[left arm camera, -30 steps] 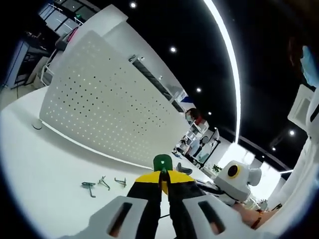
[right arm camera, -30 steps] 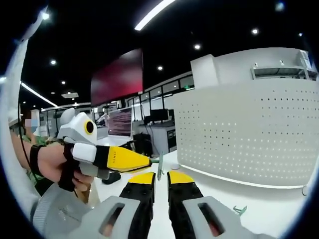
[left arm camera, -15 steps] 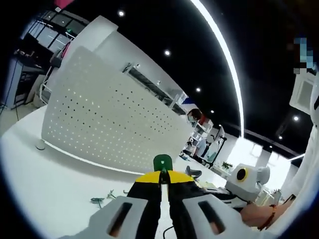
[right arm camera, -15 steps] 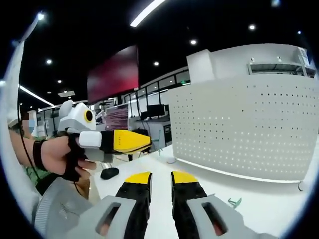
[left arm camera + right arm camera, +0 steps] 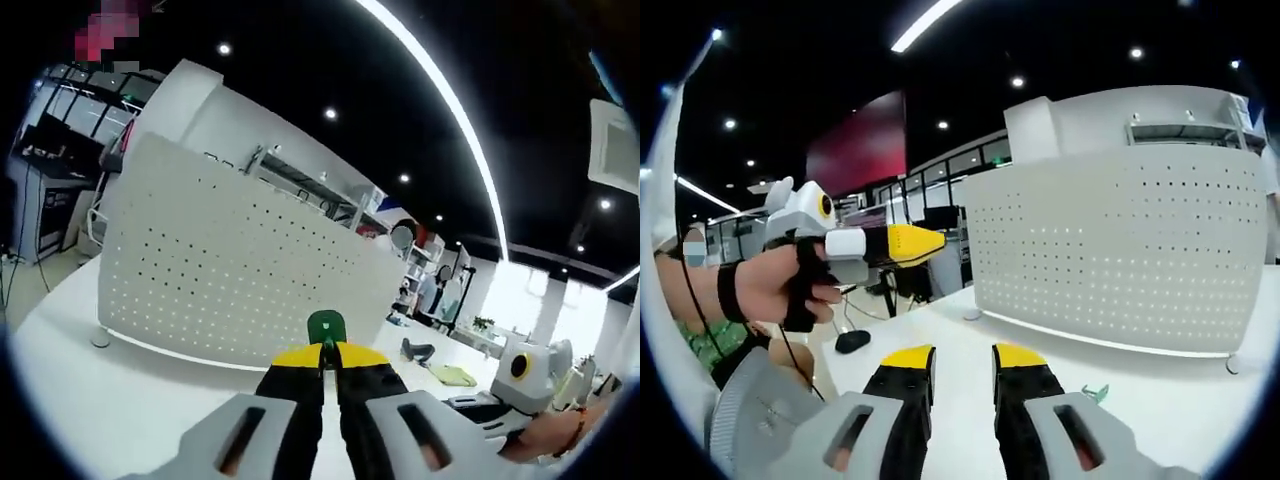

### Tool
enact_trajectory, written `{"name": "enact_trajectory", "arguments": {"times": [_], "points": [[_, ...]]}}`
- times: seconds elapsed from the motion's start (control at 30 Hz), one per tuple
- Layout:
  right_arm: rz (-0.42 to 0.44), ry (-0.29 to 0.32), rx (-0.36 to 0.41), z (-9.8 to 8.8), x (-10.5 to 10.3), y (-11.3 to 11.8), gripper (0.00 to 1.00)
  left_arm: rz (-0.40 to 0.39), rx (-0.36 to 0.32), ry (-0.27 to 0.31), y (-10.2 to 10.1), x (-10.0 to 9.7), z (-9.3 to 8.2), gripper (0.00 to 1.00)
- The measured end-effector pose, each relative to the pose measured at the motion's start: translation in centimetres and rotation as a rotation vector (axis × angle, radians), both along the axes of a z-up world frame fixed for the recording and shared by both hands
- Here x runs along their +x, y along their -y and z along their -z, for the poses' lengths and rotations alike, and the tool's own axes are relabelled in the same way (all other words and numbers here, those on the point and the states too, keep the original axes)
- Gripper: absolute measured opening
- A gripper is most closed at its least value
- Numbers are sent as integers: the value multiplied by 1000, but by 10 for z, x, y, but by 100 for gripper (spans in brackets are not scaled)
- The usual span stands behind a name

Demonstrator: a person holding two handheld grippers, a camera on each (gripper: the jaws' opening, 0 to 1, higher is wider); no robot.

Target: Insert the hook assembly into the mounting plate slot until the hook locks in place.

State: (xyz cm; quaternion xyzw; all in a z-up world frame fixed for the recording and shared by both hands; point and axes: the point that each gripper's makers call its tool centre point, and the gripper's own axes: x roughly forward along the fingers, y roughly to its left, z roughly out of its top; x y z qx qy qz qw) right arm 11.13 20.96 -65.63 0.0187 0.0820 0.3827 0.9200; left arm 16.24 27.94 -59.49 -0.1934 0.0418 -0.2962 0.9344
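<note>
My left gripper (image 5: pixel 327 352) has its yellow-tipped jaws pressed together on a small green hook piece (image 5: pixel 326 326), whose rounded tab stands up just past the tips. My right gripper (image 5: pixel 962 356) has its jaws apart, with bare white table (image 5: pixel 1160 400) showing between them and nothing held. In the left gripper view the white perforated mounting plate (image 5: pixel 230 275) stands upright on the far side of the table, beyond the hook piece and apart from it, resting on a small round foot (image 5: pixel 99 339) at its left end. In the right gripper view the same plate (image 5: pixel 1120 250) rises on the right, again well clear of my open jaws, and a small green hook (image 5: pixel 1095 394) lies on the table near its base, just right of my right jaw. From that view I also see the left gripper (image 5: pixel 925 243) held up at the left in a hand (image 5: pixel 780 285) wearing a dark strap, its yellow tips pointing toward the plate. A dark mouse-like object (image 5: pixel 852 341) sits on the table near the far left edge.
</note>
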Motion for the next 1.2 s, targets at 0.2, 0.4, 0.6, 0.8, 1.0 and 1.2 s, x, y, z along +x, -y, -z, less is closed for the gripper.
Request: {"name": "enact_trajectory", "arguments": {"times": [0.2,0.4,0.6,0.8,1.0,1.2], "points": [[-2,0,9,-2,-6,5,22,-41,22,17,-6,6,-5,3],[20,7,20,-5,-7,17,22,-67,55,45,-7,14,-13,3],[40,10,28,-5,-8,25,22,-91,86,73,-8,27,-22,3],[61,41,11,-7,-8,32,24,-124,124,107,-11,41,-32,3],[85,34,4,-6,-8,41,31,-180,159,130,-21,59,-34,3],[74,9,-26,2,-12,46,35,-206,172,134,-25,70,-35,3]]}}
